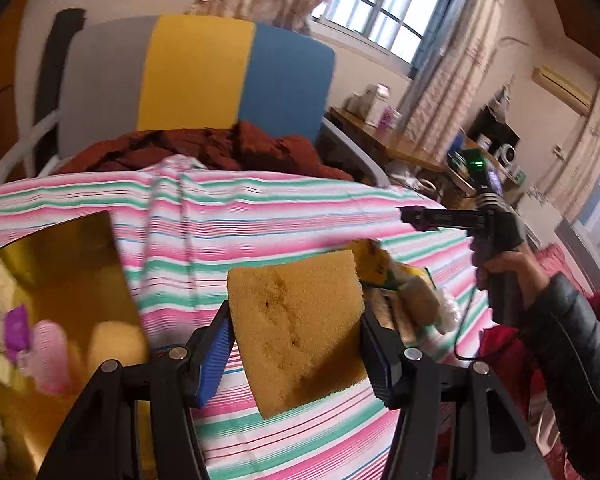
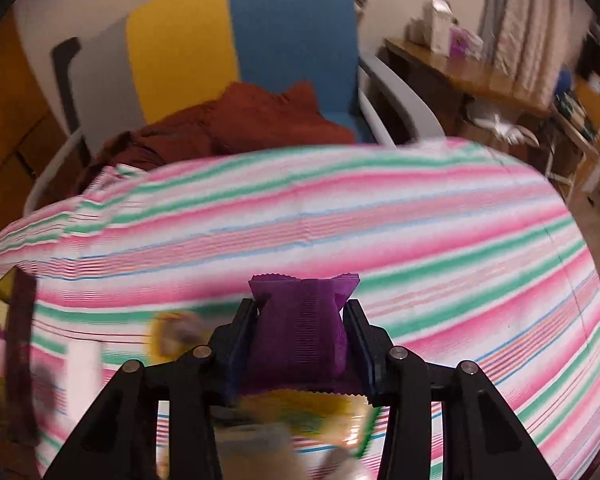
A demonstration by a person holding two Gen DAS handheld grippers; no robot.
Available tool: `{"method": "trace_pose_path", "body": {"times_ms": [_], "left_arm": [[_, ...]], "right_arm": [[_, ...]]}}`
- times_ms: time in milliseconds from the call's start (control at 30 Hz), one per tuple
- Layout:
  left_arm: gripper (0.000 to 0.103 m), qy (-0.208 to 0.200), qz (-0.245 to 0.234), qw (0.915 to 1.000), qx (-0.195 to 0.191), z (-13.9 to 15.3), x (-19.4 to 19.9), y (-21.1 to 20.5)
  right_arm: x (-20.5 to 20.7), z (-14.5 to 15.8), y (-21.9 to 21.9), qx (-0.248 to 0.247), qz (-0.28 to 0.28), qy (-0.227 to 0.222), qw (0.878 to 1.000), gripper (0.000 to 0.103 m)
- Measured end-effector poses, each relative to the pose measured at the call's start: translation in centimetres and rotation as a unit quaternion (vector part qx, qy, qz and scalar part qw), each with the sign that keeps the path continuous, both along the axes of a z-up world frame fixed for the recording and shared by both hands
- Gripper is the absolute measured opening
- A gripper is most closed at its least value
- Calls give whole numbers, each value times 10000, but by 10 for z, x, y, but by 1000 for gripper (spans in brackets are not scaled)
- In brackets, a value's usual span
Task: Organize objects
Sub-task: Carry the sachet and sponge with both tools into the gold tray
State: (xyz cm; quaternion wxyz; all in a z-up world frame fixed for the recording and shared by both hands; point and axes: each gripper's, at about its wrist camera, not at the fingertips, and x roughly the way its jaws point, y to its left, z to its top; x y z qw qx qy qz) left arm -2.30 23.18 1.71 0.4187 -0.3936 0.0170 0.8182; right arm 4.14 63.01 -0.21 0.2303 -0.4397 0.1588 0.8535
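On my far left a gold box (image 1: 60,264) stands open on the bench, its shiny wall turned toward me; inside it I make out pale pink and purple things, too blurred to name. The bench itself wears a striped cloth (image 1: 260,208) in pink, green and white.

My left gripper (image 1: 296,340) has its jaws set at a middling width and pressed against the two side edges of a yellow sponge (image 1: 296,320). The sponge sits squarely between the blue-ribbed left pad and the dark right pad, tilted, its broad face toward my camera and its far edge reaching well past the fingertips. It hangs clear above the cloth.

Just to the right of that sponge, behind my right pad, lies a small heap on the cloth: more sponges (image 1: 412,292) with yellow and green showing, and something white and crinkled at the edge.

Further right, my right gripper (image 2: 300,320) is carried in a hand (image 1: 512,268) with a dark quilted sleeve. Its jaws are narrow and clamped on a purple packet (image 2: 300,328). The packet fills the gap between the pads, bulging, with its crimped top edge poking out beyond the tips. Below it, close under the jaws, lies a yellow wrapper (image 2: 304,412), blurred.

Beyond the bench stands a chair (image 2: 220,40) with grey, yellow and blue panels, a rust-red cloth (image 2: 260,120) heaped on its seat.
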Motion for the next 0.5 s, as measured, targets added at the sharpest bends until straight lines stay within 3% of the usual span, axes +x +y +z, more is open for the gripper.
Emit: {"method": "trace_pose_path", "body": {"times_ms": [233, 500], "left_arm": [[60, 121, 753, 9971, -51, -2, -16, -72], [60, 114, 1622, 9863, -265, -21, -29, -154]], "right_arm": [[-40, 43, -91, -1, 909, 365, 9952, 45], [-83, 55, -225, -534, 2072, 725, 9742, 45]]}}
